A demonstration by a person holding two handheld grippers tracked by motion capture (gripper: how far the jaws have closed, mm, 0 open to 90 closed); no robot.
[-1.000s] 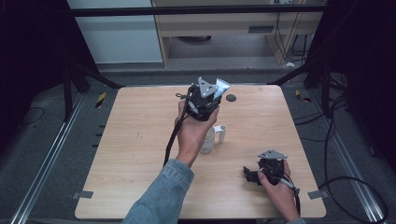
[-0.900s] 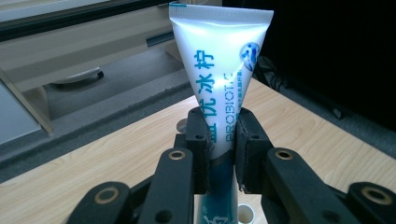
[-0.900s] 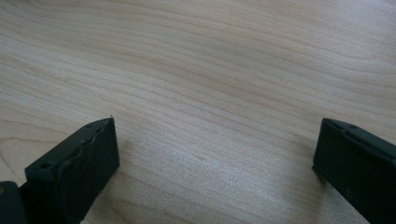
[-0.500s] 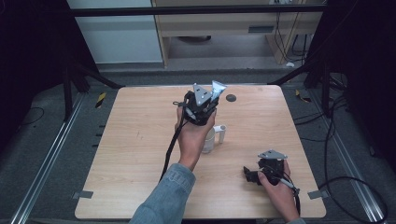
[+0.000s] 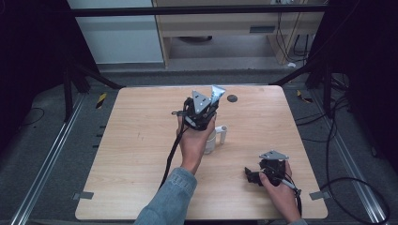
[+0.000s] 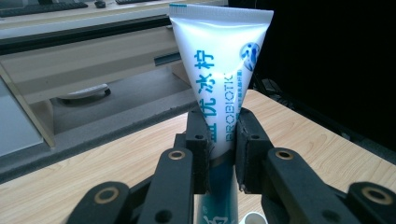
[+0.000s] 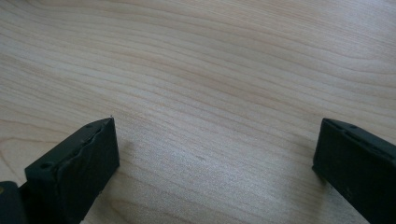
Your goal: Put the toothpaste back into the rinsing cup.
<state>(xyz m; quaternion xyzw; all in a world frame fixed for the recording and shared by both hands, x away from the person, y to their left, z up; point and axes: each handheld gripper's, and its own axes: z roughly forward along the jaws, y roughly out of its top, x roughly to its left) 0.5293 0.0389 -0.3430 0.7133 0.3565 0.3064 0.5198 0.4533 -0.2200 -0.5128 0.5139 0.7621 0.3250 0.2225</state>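
Toothpaste tube (image 6: 219, 70) clamped upright between left gripper (image 6: 220, 154) jaws, above white cup (image 5: 213, 140) at table (image 5: 141, 140) centre. Right gripper (image 7: 215, 163) jaws apart, over bare wood.

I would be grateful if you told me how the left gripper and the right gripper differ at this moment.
The left gripper is shut on a white toothpaste tube; the right gripper is open with nothing in it. In the high view the left gripper sits raised above a white cup, while the right gripper rests low near the wooden table. Both have black fingers.
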